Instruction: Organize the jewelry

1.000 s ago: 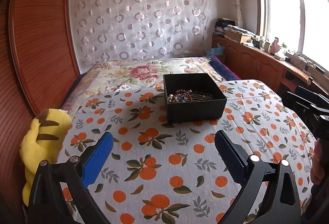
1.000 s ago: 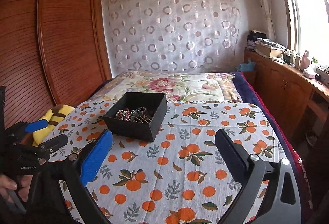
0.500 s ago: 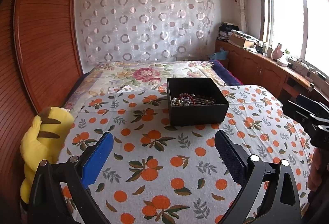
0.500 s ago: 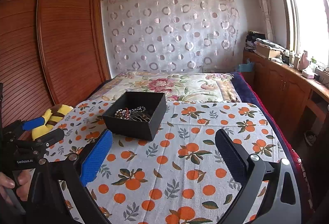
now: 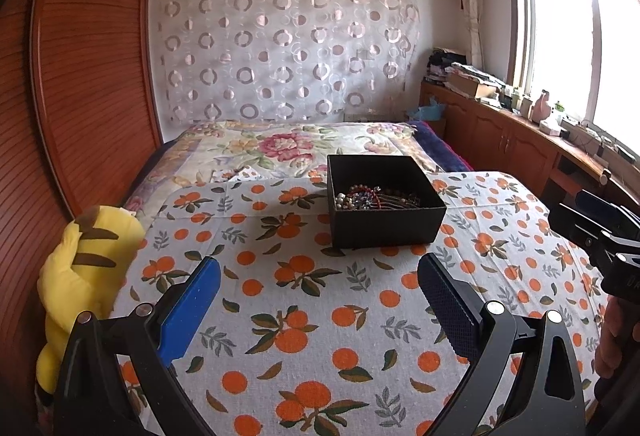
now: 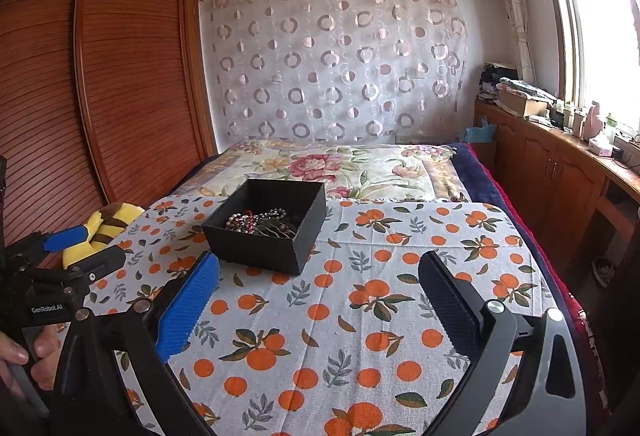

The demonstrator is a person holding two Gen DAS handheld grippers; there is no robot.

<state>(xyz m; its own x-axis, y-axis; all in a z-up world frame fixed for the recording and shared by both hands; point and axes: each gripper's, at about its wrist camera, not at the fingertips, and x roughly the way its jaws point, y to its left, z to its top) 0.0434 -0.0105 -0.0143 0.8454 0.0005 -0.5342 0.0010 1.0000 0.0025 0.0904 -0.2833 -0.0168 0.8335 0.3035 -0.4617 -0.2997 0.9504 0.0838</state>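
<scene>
While a tangle of beaded jewelry [image 5: 376, 196] lies inside the black box [image 5: 386, 228] on the orange-print cloth [image 5: 300, 316], both the left gripper [image 5: 318, 300] and right gripper [image 6: 318, 300] hover spread wide, empty, box at 12 o'clock; a yellow plush toy [image 5: 84, 276] sits at 9 o'clock.

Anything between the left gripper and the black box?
Nothing: only bare orange-print cloth lies between the open left gripper and the black box, as the left wrist view shows.

Jewelry [image 5: 376, 195] pieces too tangled, small

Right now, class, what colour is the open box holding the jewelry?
Black; the open box shows best in the left wrist view.
</scene>
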